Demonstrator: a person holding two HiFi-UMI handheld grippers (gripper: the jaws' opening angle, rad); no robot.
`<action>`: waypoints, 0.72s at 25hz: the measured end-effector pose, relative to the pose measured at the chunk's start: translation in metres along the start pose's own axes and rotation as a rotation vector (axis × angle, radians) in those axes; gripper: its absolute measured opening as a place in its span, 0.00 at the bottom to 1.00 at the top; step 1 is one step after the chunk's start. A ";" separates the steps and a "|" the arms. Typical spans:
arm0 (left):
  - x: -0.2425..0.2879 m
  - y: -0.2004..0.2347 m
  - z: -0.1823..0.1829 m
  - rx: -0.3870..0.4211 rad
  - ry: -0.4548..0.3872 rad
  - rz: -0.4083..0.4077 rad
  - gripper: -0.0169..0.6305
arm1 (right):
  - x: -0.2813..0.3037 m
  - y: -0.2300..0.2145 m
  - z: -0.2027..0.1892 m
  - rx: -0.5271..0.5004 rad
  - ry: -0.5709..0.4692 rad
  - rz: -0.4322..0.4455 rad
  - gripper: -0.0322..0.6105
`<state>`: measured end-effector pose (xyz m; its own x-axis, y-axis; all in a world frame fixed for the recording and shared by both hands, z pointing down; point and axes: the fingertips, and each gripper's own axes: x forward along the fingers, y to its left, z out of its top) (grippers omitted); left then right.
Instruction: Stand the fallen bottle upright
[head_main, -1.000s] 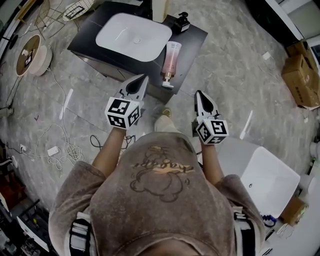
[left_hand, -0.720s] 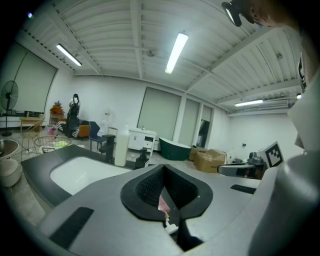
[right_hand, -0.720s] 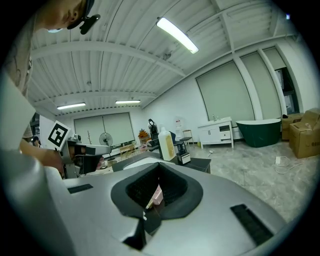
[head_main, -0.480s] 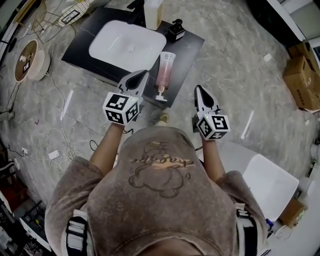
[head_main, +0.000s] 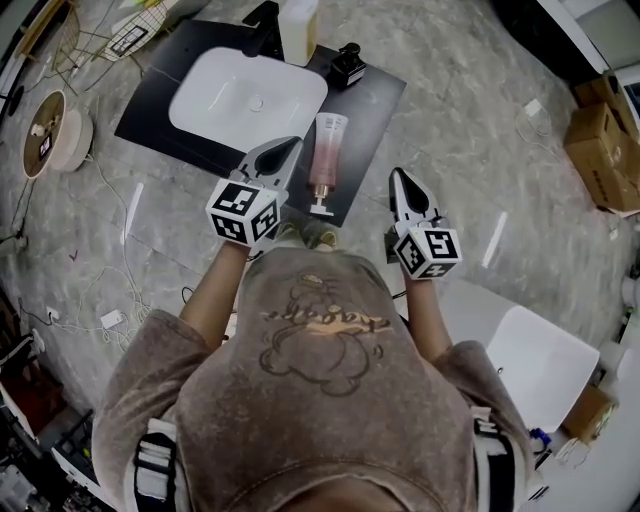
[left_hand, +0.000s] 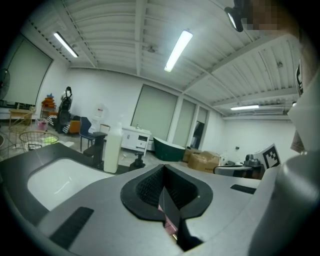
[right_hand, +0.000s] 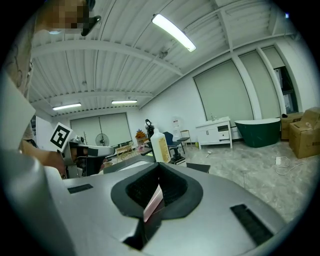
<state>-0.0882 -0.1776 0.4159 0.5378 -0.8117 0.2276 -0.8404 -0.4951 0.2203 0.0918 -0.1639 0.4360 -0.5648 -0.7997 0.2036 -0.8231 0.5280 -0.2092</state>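
In the head view a pink pump bottle (head_main: 326, 150) lies on its side on the black counter (head_main: 375, 95), its pump head (head_main: 320, 208) at the counter's front edge. My left gripper (head_main: 287, 146) is shut and empty, its tip over the counter just left of the bottle. Right of the pump, off the counter's edge, my right gripper (head_main: 399, 177) is also shut and empty. A sliver of the pink bottle (left_hand: 169, 220) shows through the slit below the left gripper (left_hand: 162, 172), and likewise the pink bottle (right_hand: 152, 202) below the right gripper (right_hand: 159, 172).
A white basin (head_main: 248, 95) is set in the counter, with a tall pale bottle (head_main: 298, 30) and a small black pump bottle (head_main: 348, 65) behind it. Cables and a spool (head_main: 50, 130) lie left on the floor; cardboard boxes (head_main: 605, 150) and a white tub (head_main: 530, 360) are right.
Both grippers have moved forward toward the counter, still shut. The left tip now reaches over the front edge beside the bottle; the bottle has not moved on the counter.
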 end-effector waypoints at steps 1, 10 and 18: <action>0.002 0.001 0.001 -0.003 -0.001 -0.016 0.05 | 0.001 0.000 0.000 0.002 -0.002 -0.011 0.05; 0.018 0.007 0.011 -0.074 0.015 -0.201 0.05 | 0.003 0.002 0.006 0.048 -0.052 -0.146 0.05; 0.033 -0.012 0.003 -0.025 0.073 -0.366 0.06 | -0.004 -0.005 0.002 0.060 -0.068 -0.213 0.05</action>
<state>-0.0601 -0.1996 0.4178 0.8062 -0.5579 0.1967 -0.5906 -0.7399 0.3221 0.0988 -0.1639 0.4346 -0.3717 -0.9098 0.1846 -0.9171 0.3289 -0.2252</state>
